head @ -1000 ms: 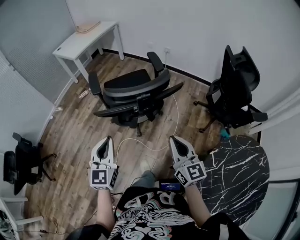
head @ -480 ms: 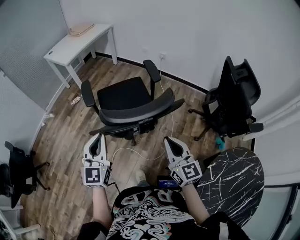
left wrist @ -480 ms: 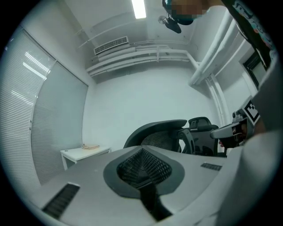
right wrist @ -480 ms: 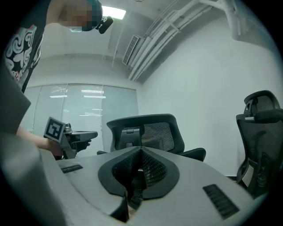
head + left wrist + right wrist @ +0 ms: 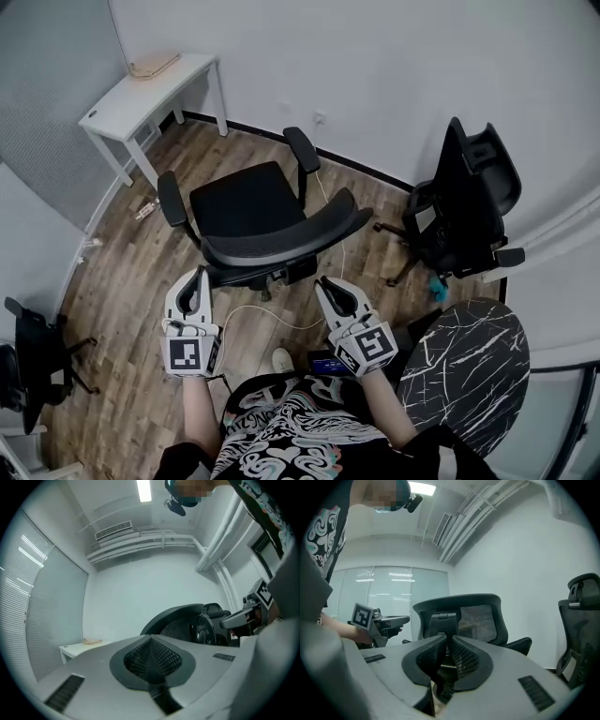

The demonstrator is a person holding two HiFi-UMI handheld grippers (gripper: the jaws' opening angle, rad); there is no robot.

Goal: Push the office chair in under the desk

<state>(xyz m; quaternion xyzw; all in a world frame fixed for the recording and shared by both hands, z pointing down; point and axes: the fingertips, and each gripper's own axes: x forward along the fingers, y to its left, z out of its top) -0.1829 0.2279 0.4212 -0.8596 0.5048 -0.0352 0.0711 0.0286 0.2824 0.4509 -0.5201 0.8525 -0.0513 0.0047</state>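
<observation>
Black office chair point(image 5: 248, 202) is parked on the wood floor point(image 5: 122, 272), backrest toward both grippers, well apart from the white desk point(image 5: 141, 89). Left gripper point(image 5: 197, 277) jaws are pressed together, empty. Right gripper point(image 5: 325, 284) jaws have just been opening, slightly parted, nothing between.

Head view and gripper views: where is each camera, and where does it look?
Head view: on the person's head, looking steeply down at black mesh-backed office chair, white desk, left gripper, right gripper, patterned shirt.
Left gripper view: on that gripper, along shut jaws toward chair back and desk; shirt at right.
Right gripper view: on that gripper, along empty jaws that have just been opening, at chair back; shirt and left gripper at left.
Shared: both gripper views show the chair back.
</observation>
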